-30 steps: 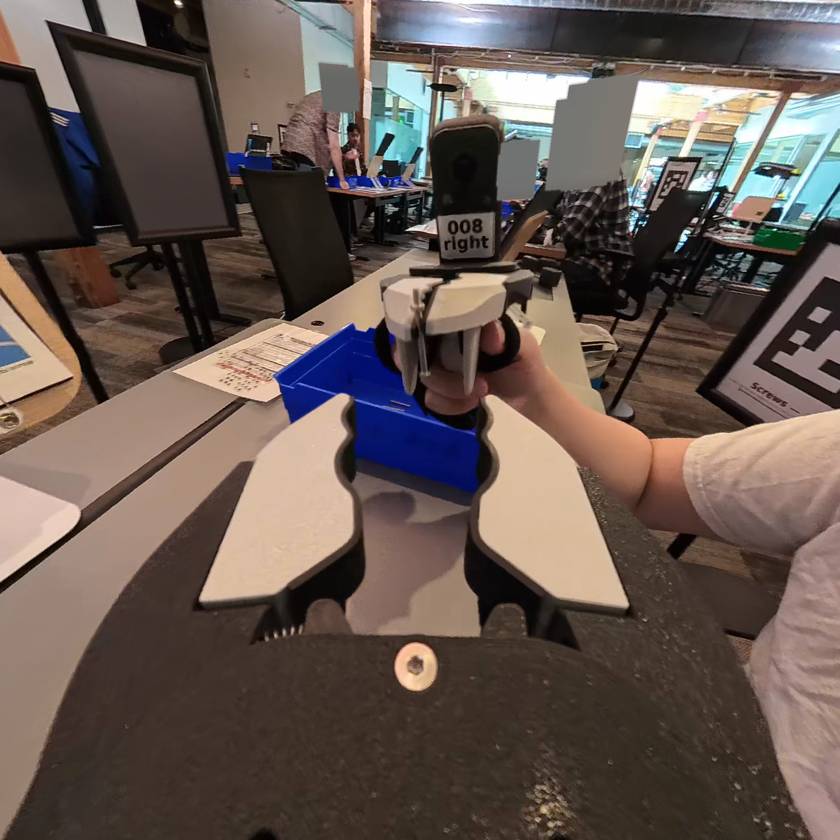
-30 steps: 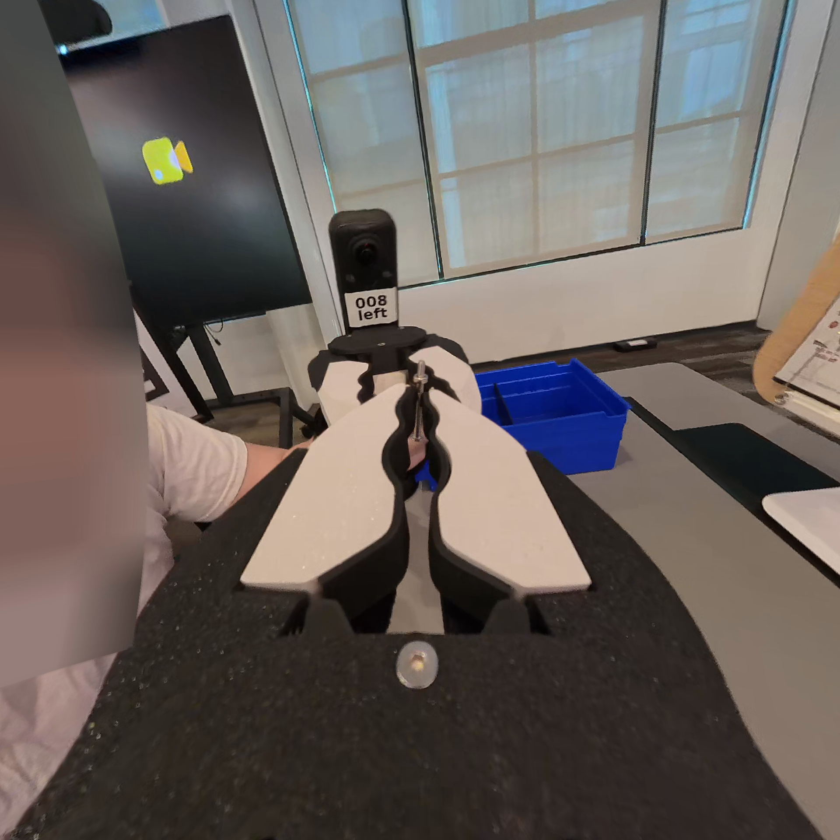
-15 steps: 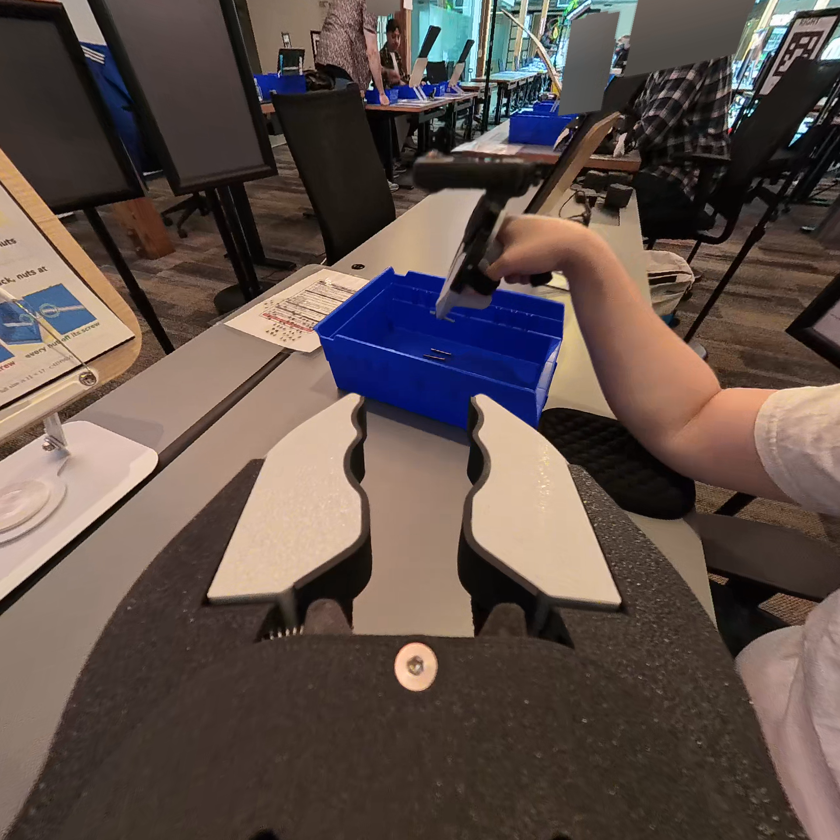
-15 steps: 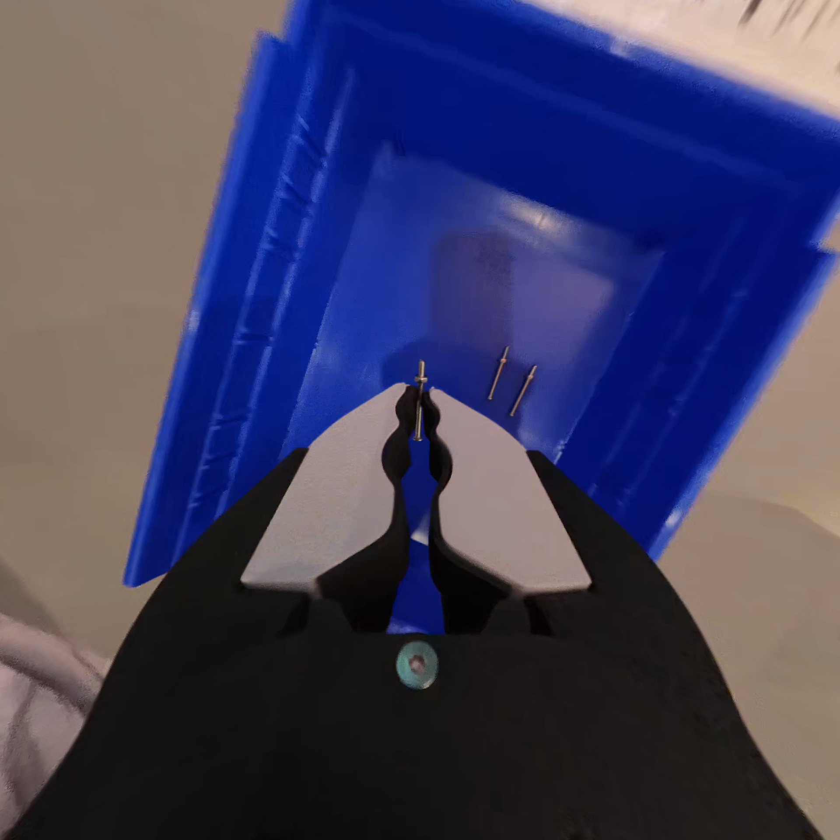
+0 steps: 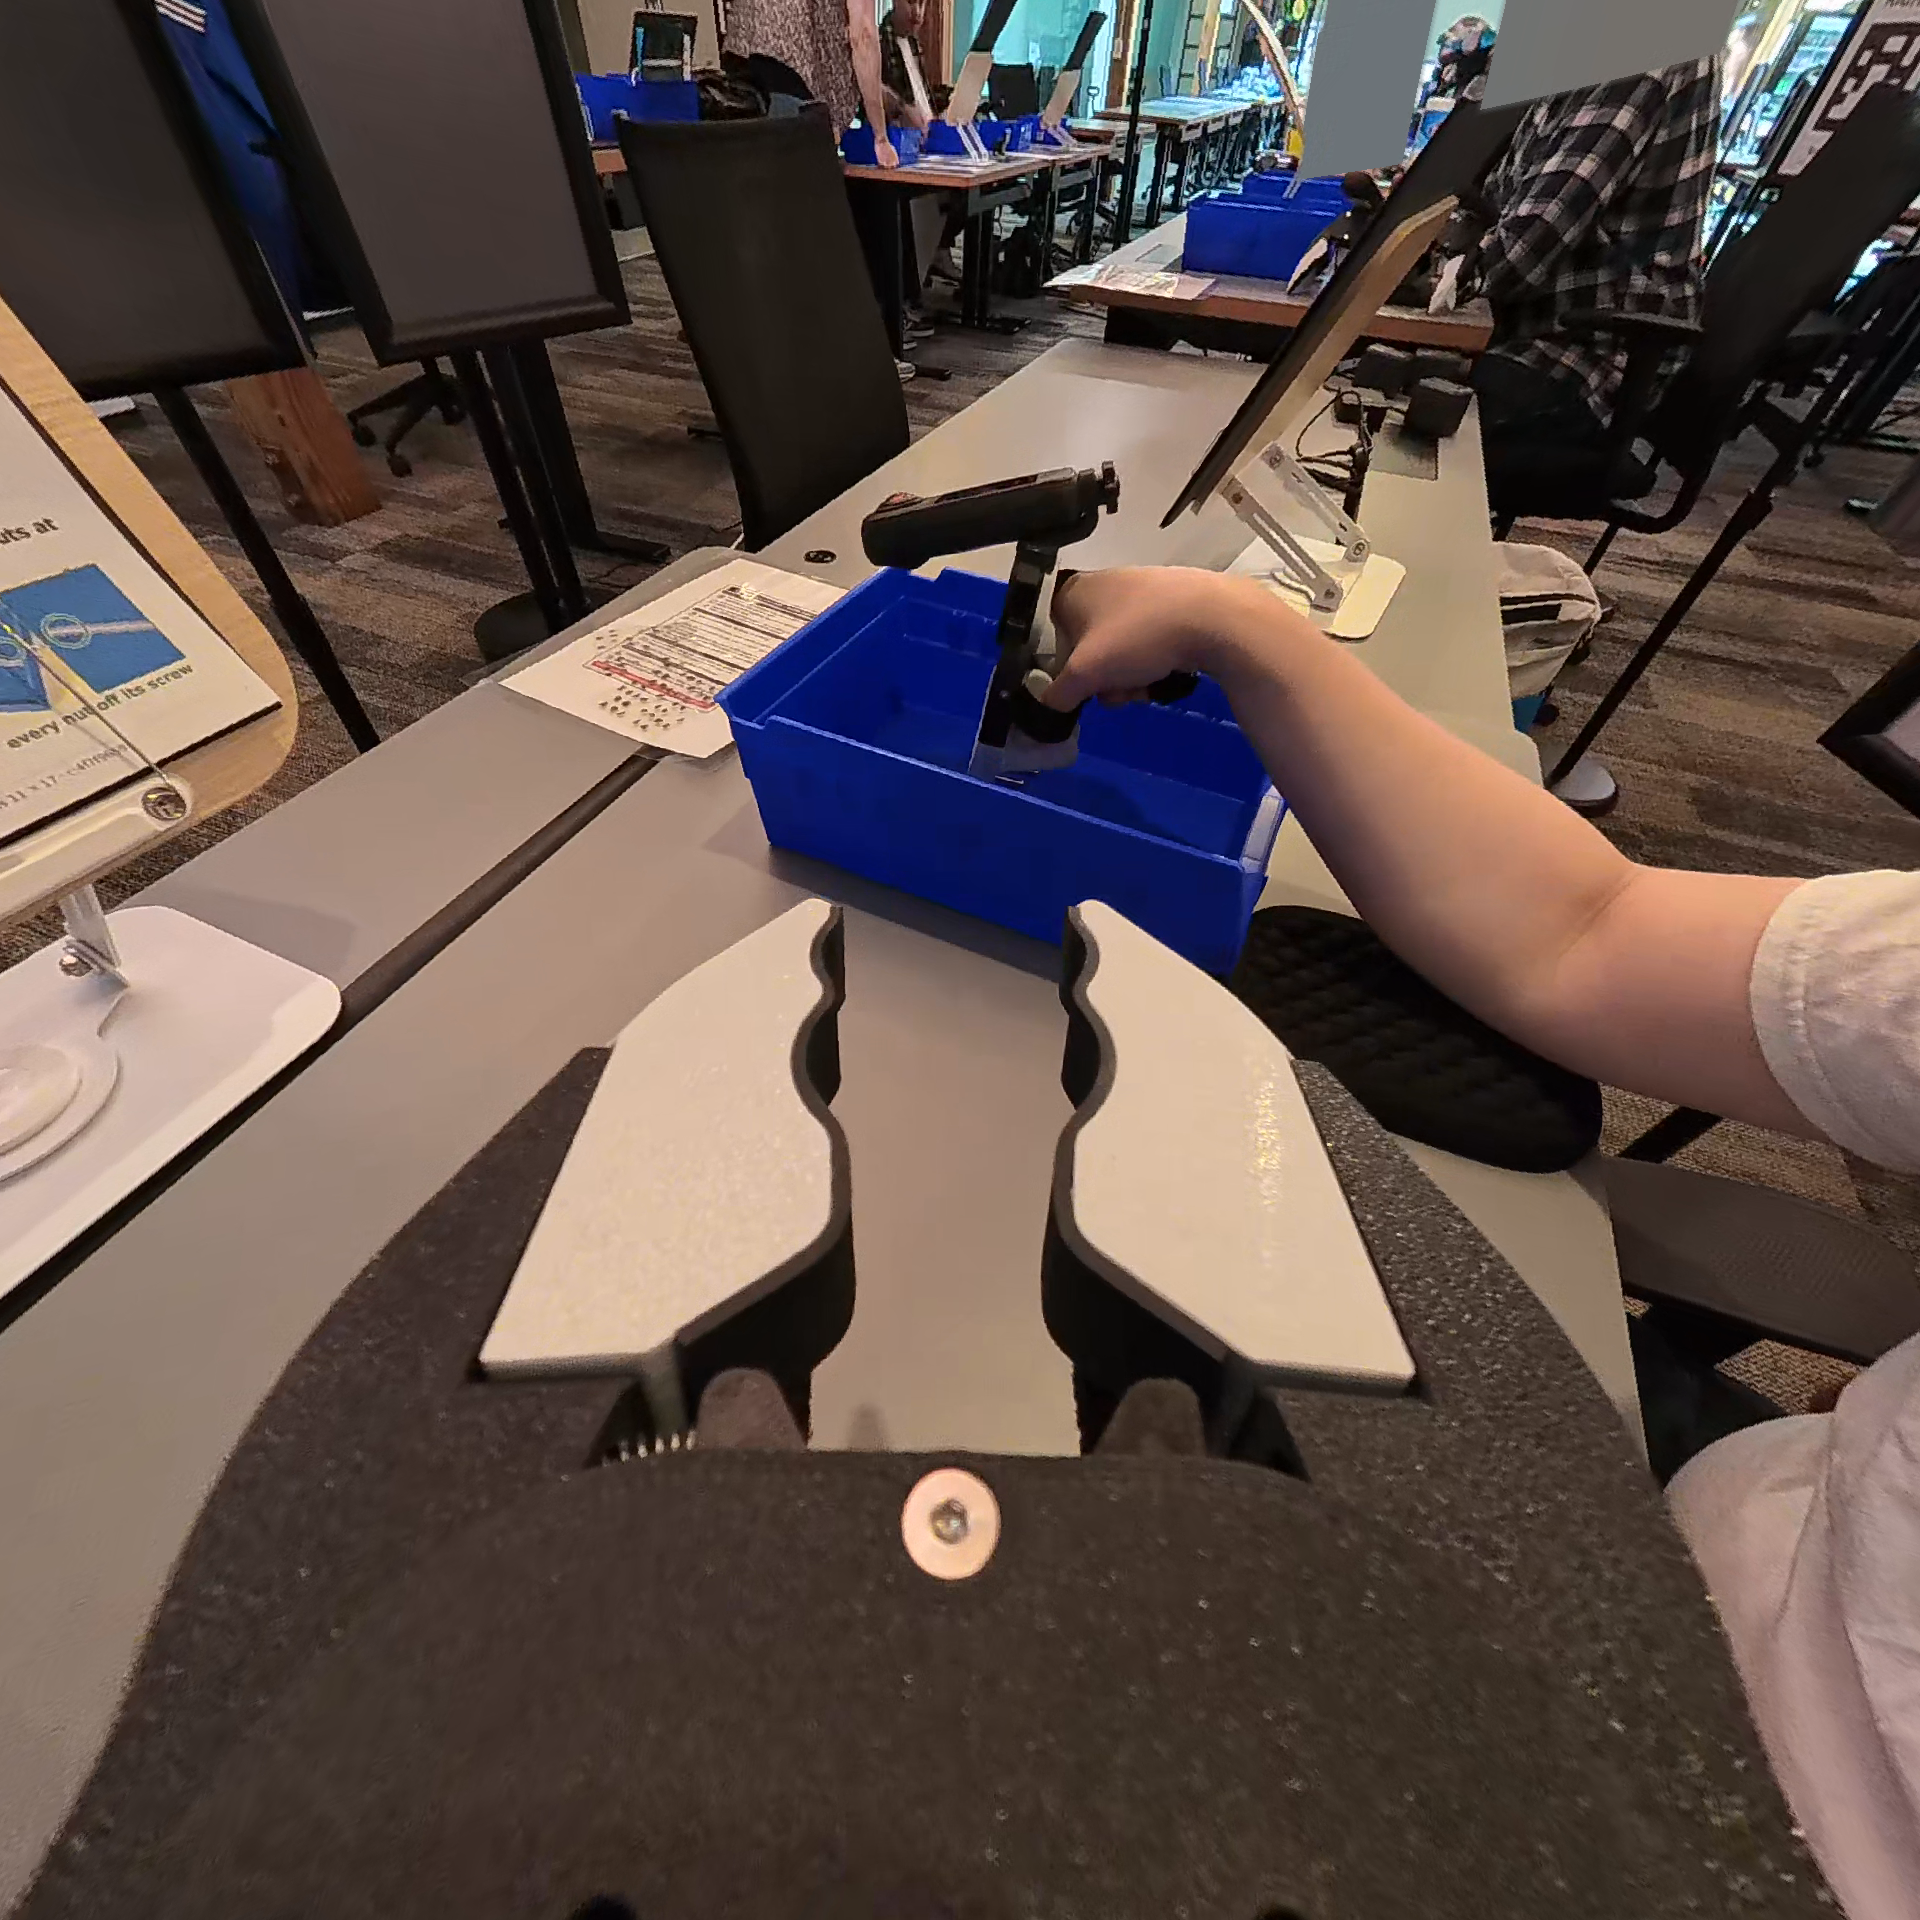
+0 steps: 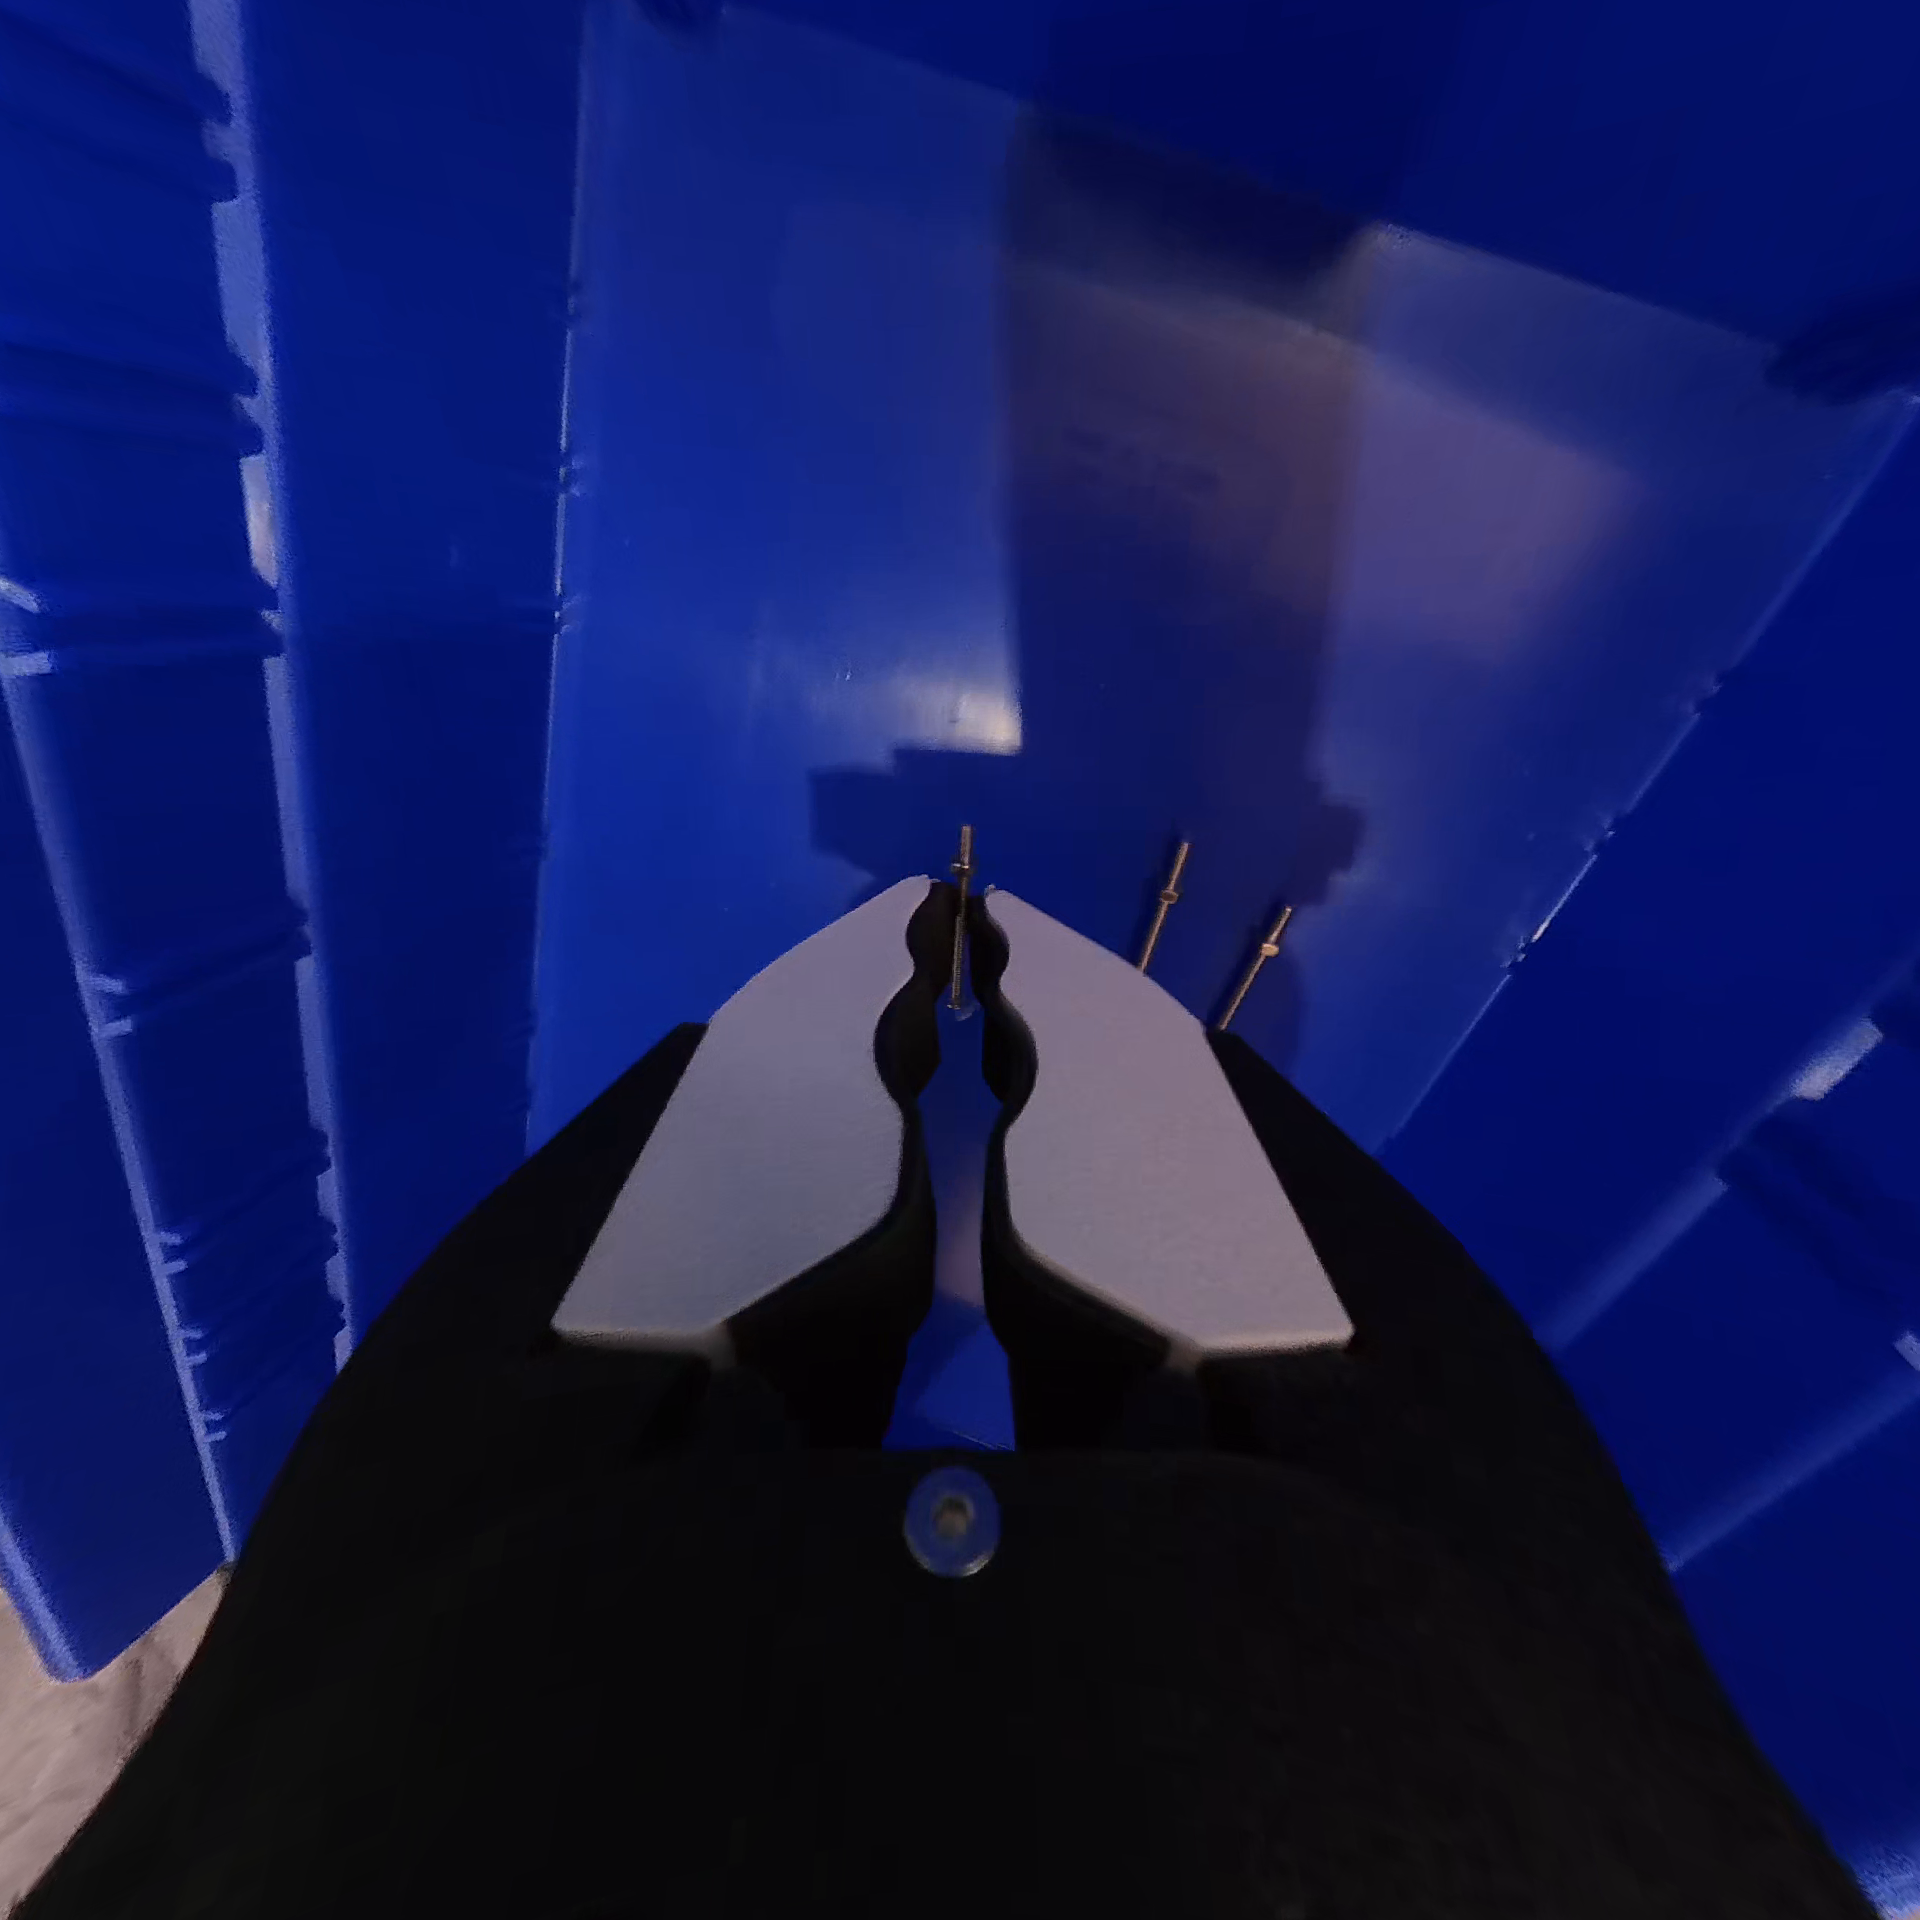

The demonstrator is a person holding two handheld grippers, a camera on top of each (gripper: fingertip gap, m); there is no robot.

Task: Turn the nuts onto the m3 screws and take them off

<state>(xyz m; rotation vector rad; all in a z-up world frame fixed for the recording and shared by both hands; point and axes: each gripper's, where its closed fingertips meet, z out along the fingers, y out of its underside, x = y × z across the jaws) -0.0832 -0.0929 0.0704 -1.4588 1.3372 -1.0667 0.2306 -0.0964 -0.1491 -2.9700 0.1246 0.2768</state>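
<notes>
My right gripper (image 6: 958, 891) is down in the blue bin (image 5: 997, 831), pinching a screw (image 6: 962, 914).

My left gripper (image 5: 948, 935) hangs spread and empty over the grey table (image 5: 436, 935), showing the bin from outside; only the right view shows two more screws (image 6: 1205, 935) lying on the bin floor, right of the pinched one.

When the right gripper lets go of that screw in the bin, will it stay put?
Probably not exactly. The screw is a thin round rod, so it may roll on the blue bin floor's glossy surface. Its nut might check that. The right gripper pinches it only at the tips, so it looks light.
</notes>
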